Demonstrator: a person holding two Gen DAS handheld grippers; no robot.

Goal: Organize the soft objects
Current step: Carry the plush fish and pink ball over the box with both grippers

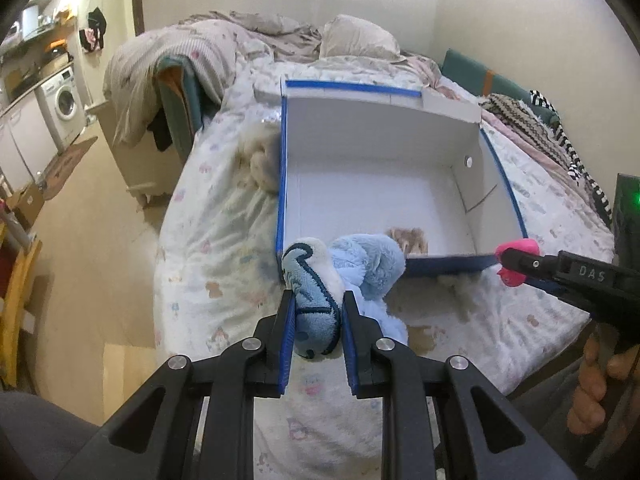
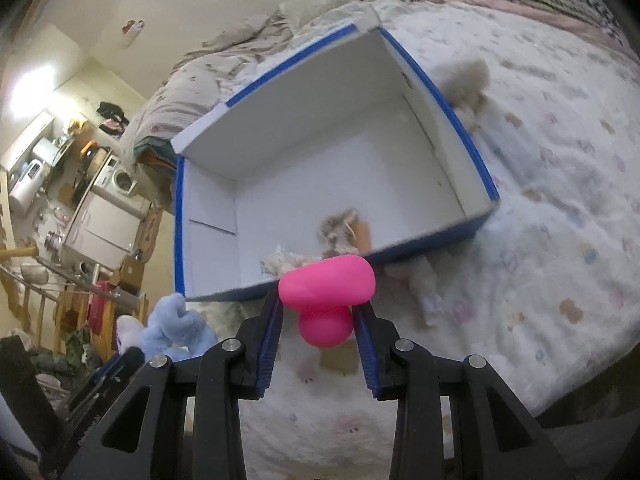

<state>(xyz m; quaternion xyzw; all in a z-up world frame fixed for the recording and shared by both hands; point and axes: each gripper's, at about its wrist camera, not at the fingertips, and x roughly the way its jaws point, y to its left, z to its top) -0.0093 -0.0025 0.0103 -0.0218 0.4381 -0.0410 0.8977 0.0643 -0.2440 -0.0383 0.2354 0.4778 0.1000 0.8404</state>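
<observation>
A white box with blue edges (image 1: 400, 140) (image 2: 304, 128) lies open on the bed. My left gripper (image 1: 318, 300) is shut on a light blue plush toy (image 1: 344, 268), held at the box's near left corner; the plush also shows in the right wrist view (image 2: 176, 328). My right gripper (image 2: 320, 300) is shut on a pink soft toy (image 2: 326, 284), held at the box's near edge; it also shows in the left wrist view (image 1: 514, 258). A small tan furry toy (image 1: 408, 238) (image 2: 340, 228) lies inside the box by the near wall.
A cream fluffy toy (image 1: 260, 160) (image 2: 466, 80) lies on the bed against the box's outer side. Another pale fluffy piece (image 1: 456, 284) lies before the box. Crumpled duvet and pillow (image 1: 352, 36) sit at the bed's far end. A washing machine (image 1: 64, 104) stands left.
</observation>
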